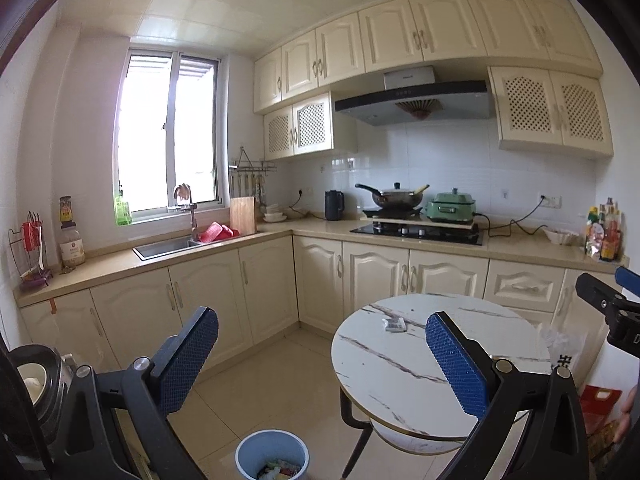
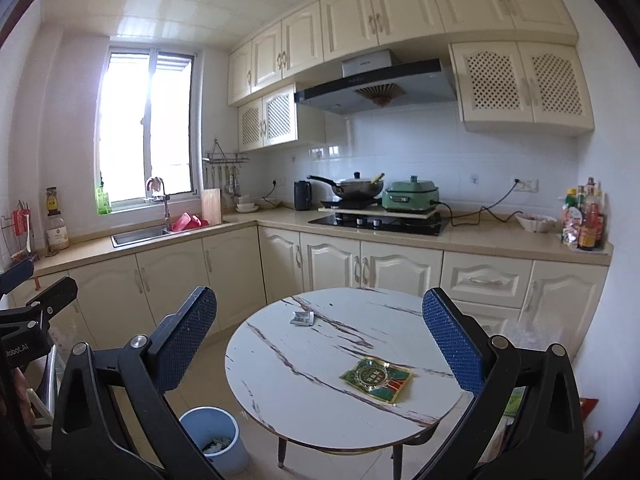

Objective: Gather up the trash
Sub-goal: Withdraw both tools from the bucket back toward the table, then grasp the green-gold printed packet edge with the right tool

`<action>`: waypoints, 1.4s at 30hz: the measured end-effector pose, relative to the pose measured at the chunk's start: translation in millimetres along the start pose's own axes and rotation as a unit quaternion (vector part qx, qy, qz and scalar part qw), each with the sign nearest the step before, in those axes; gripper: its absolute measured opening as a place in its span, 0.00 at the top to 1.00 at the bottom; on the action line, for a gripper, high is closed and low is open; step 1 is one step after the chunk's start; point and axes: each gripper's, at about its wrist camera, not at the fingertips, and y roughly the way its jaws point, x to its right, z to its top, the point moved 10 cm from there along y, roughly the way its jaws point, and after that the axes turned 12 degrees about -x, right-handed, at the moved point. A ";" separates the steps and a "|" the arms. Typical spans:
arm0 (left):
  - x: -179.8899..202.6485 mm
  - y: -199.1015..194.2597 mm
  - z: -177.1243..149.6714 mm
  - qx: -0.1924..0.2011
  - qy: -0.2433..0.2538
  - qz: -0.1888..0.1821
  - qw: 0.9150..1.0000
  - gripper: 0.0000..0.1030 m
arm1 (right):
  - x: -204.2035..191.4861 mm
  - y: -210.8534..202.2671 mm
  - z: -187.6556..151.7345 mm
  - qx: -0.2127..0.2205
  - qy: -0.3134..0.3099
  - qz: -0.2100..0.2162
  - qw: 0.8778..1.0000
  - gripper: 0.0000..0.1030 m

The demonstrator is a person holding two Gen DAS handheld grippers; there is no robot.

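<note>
Glossy green-gold wrapper [image 2: 376, 379] lies flat on table [image 2: 280, 376].

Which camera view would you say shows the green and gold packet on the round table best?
The right wrist view: the green and gold packet lies in full sight near the round table's front edge. In the left wrist view it cannot be seen.

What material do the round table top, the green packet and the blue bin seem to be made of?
Round table top: probably marble or a marble-look slab, white with dark veins and a slight gloss.
Green packet: likely foil or plastic film, since it is flat, printed and shiny.
Blue bin: apparently matte plastic, smooth and evenly coloured.
</note>
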 end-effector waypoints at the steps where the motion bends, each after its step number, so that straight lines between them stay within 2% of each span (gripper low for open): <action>1: 3.4 11.0 6.2 -0.008 0.001 0.000 1.000 0.01 | 6.6 10.8 -5.9 -0.012 0.004 -0.006 1.000 0.00; 9: 26.8 110.2 41.8 -0.093 0.010 -0.021 0.995 0.01 | 52.5 102.4 -65.1 -0.113 0.023 -0.034 0.993 0.00; 14: 39.9 168.7 64.8 -0.132 0.026 -0.023 0.991 0.01 | 70.9 159.7 -103.3 -0.175 0.008 -0.041 0.984 0.00; 19: 39.5 222.0 80.9 -0.159 0.029 -0.031 0.986 0.01 | 70.9 223.5 -140.8 -0.254 -0.053 -0.044 0.965 0.00; 22: 35.9 254.7 87.3 -0.174 0.028 -0.036 0.984 0.01 | 69.5 259.6 -158.3 -0.287 -0.088 -0.050 0.953 0.00; 29: 32.5 319.0 104.8 -0.195 0.033 -0.036 0.980 0.01 | 68.8 313.7 -172.0 -0.321 -0.122 -0.065 0.937 0.00; 33: 34.8 350.4 111.0 -0.203 0.032 -0.043 0.978 0.01 | 82.3 329.4 -164.1 -0.324 -0.107 -0.077 0.937 0.00; 38: 33.9 370.7 99.7 -0.212 0.029 -0.051 0.976 0.01 | 97.0 342.7 -166.8 -0.348 -0.039 -0.026 0.936 0.00; 42: 35.0 383.9 95.9 -0.217 0.030 -0.056 0.974 0.01 | 97.4 343.8 -169.2 -0.356 -0.032 -0.006 0.934 0.00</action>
